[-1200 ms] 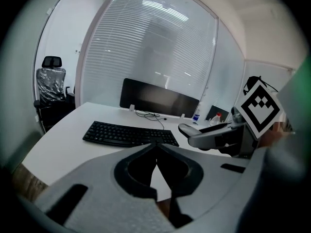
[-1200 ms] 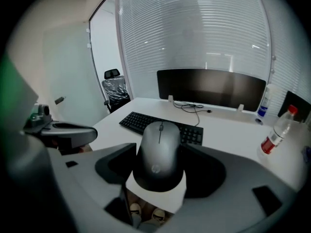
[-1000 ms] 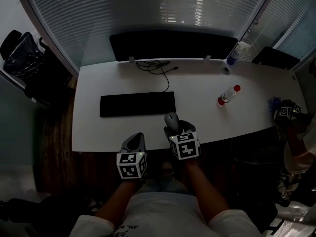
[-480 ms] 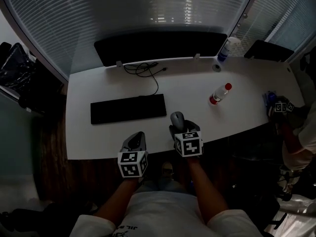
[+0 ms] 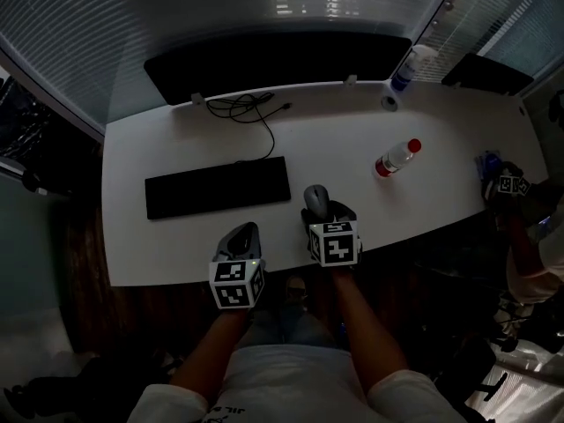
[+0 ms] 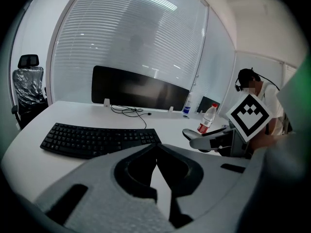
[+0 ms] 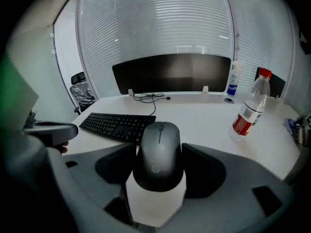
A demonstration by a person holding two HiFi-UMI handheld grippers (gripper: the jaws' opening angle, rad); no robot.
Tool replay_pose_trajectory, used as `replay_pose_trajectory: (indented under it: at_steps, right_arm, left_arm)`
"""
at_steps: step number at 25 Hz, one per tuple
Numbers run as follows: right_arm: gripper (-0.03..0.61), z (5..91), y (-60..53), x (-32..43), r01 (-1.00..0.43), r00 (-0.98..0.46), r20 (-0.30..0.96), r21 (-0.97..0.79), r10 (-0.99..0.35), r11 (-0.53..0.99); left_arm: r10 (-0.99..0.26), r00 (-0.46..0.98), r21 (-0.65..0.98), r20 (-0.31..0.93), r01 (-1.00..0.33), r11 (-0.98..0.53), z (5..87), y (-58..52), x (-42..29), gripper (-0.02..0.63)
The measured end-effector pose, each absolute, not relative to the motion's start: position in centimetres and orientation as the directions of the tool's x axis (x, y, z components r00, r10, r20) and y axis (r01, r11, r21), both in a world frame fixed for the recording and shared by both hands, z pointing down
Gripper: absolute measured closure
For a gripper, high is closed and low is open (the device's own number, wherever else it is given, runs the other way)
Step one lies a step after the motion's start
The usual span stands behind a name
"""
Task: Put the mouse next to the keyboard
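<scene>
Left gripper (image 5: 238, 236): jaws together, empty, at the table (image 5: 352, 148) near edge. Right gripper (image 5: 319, 211): jaws clamped on the mouse (image 7: 159, 154), and it has come forward. The mouse now sits just right of the keyboard (image 5: 218, 186) end. Placement looks close; not released.

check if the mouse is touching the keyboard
Apart. The head view shows a strip of white table between the mouse and the right end of the keyboard.
</scene>
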State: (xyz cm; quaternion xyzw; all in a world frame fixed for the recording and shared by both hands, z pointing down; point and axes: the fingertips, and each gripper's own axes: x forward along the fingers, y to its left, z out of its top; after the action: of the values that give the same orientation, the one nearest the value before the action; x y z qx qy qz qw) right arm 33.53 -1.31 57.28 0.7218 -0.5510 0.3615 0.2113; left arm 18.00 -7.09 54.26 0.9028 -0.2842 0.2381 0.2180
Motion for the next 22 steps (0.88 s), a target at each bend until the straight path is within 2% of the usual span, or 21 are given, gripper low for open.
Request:
replay_pose_trajectory:
  at_steps: [15,22]
  right_arm:
    - [0.284,65.3,-3.9,36.1,-0.934,0.126,0.810,-0.097,-0.572,-0.343]
    - [0.284,66.5,-4.5,36.6,-0.931,0.142,0.818,-0.082,-0.558,-0.356]
  left_arm:
    - [-0.404,0.669,0.229,0.624,-0.651,-0.724,59.0,-9.0,18.9,0.609]
    - [-0.410,0.652,0.222,0.637,-0.665,-0.713,59.6,-9.2,18.0,0.609]
